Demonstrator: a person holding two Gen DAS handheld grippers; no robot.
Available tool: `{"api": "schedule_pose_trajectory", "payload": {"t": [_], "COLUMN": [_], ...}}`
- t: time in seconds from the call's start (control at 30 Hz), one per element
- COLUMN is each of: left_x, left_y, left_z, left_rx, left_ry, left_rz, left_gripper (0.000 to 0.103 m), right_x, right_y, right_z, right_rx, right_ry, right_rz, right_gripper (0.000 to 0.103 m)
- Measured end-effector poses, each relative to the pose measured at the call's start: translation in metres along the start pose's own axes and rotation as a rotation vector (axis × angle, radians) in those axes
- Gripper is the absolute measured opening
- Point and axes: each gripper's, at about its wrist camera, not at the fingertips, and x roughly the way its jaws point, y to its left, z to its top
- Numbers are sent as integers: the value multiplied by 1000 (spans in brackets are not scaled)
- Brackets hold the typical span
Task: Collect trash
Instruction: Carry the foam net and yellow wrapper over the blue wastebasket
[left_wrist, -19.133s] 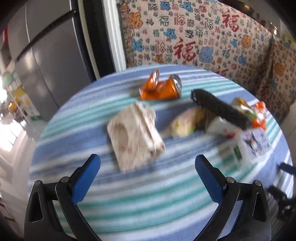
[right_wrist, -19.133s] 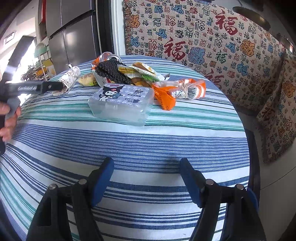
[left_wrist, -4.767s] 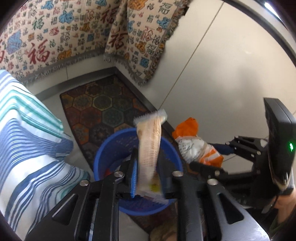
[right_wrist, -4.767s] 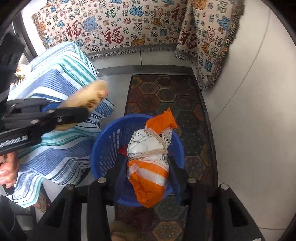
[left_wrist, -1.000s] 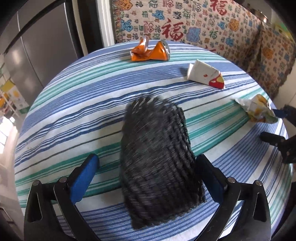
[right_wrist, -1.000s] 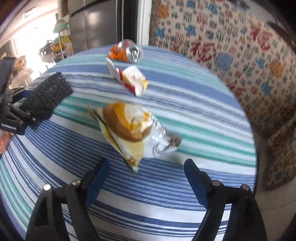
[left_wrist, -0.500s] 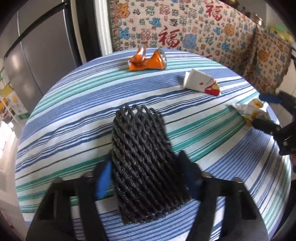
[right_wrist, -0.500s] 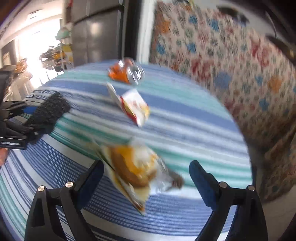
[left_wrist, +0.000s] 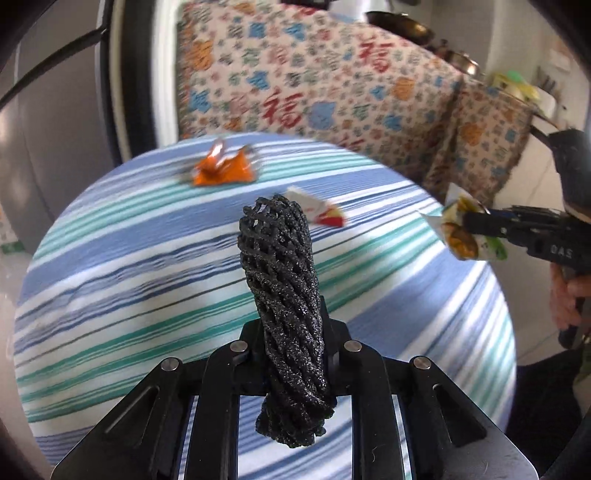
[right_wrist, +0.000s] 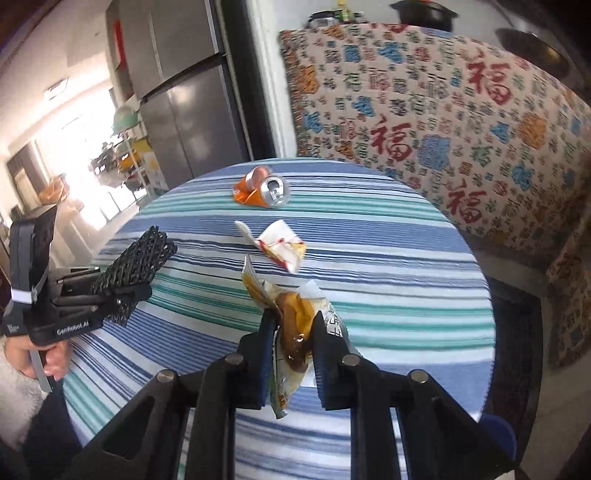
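My left gripper (left_wrist: 291, 350) is shut on a black foam net sleeve (left_wrist: 282, 280) and holds it upright above the striped round table (left_wrist: 110, 258). The sleeve also shows in the right wrist view (right_wrist: 136, 266). My right gripper (right_wrist: 291, 332) is shut on a yellow-green snack wrapper (right_wrist: 293, 325), lifted off the table; it also shows in the left wrist view (left_wrist: 465, 232). A crushed orange can (left_wrist: 225, 170) (right_wrist: 264, 190) and a white-and-red crumpled wrapper (left_wrist: 321, 210) (right_wrist: 282, 245) lie on the table's far half.
A patterned cloth-covered sofa (right_wrist: 443, 122) stands behind the table. A grey fridge (right_wrist: 184, 99) stands at the back left. The table edge (right_wrist: 484, 295) drops off at the right toward the floor.
Both grippers have closed and lifted: the left on the black net sleeve, the right on the snack wrapper. Both pieces have left the tablecloth.
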Motion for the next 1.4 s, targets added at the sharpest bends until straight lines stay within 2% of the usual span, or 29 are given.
{"api": "schedule_pose_trajectory", "payload": {"t": [0.2, 0.4, 0.63, 0.97, 1.07, 1.17, 1.23, 1.4], "left_x": [0, 11, 18, 31, 46, 67, 90, 133], "left_y": [-53, -113, -190, -272, -303, -329, -347, -378], "left_z": [6, 13, 21, 26, 24, 19, 13, 6], "left_rx": [60, 140, 254, 351, 359, 362, 331, 299], "left_ry": [7, 13, 3, 22, 65, 115, 175, 249], "left_rz": [-16, -45, -109, -223, -305, -357, -415, -479], "left_gripper": [17, 17, 17, 17, 17, 17, 17, 18], "right_x": [-31, -71, -112, -150, -151, -145, -142, -135], "right_y": [-35, -71, -116, -179, -208, -240, -257, -286], "right_z": [-12, -33, -62, -107, -125, -149, -165, -199], "right_rx": [76, 139, 224, 344, 419, 529, 589, 683], "right_ry": [-20, -53, -78, -67, -19, 35, 55, 85], "right_rz": [-21, -78, -149, -246, -285, -303, -306, -287], "right_gripper": [19, 19, 19, 19, 19, 19, 19, 19]}}
